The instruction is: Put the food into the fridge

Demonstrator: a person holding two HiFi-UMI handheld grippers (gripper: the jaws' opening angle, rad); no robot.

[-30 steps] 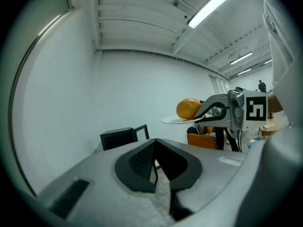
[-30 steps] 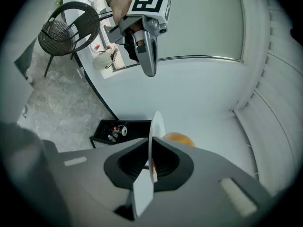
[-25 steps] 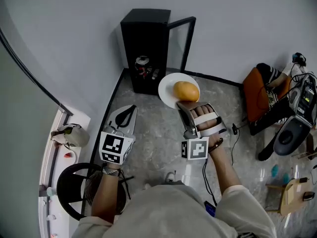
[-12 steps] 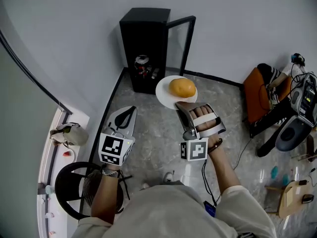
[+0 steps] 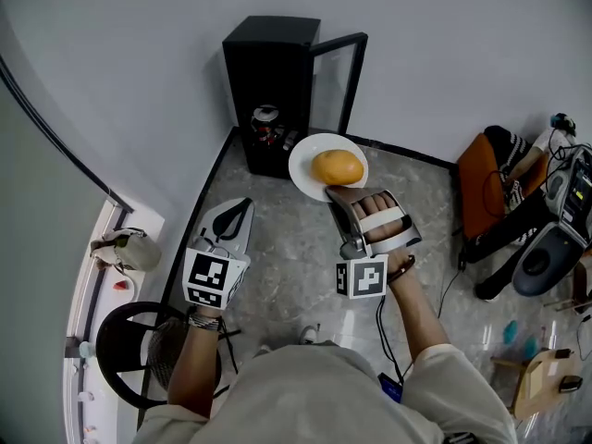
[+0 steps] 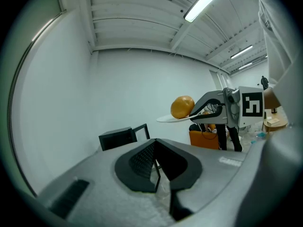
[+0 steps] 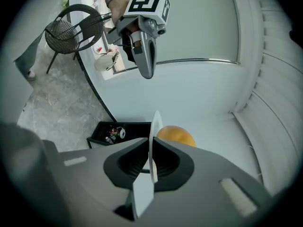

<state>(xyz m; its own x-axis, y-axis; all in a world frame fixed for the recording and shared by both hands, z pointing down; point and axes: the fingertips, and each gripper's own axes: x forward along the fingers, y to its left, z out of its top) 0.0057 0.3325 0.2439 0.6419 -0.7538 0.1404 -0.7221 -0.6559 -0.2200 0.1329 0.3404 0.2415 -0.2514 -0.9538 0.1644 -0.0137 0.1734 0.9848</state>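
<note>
The right gripper (image 5: 335,192) was clamped on the rim of a white plate (image 5: 303,158). Its jaws had just been closing, with the plate edge between them. The plate extended from the jaws toward 12 o'clock in the head view and was held roughly level above the floor (image 5: 277,248). A round orange fruit (image 5: 337,166) rested on the plate, just beyond the jaw tips.

The left gripper (image 5: 236,209) was well apart from the right gripper, at 9 o'clock of it. Its jaws were together with nothing between them.

A small black fridge (image 5: 271,63) stood against the wall (image 5: 139,63), at 11 o'clock of the plate. Its door (image 5: 338,77) stood open at the fridge's 3 o'clock side. Small items (image 5: 268,123) lay inside, too small to identify. The plate and fruit were near the fridge opening but outside it
</note>
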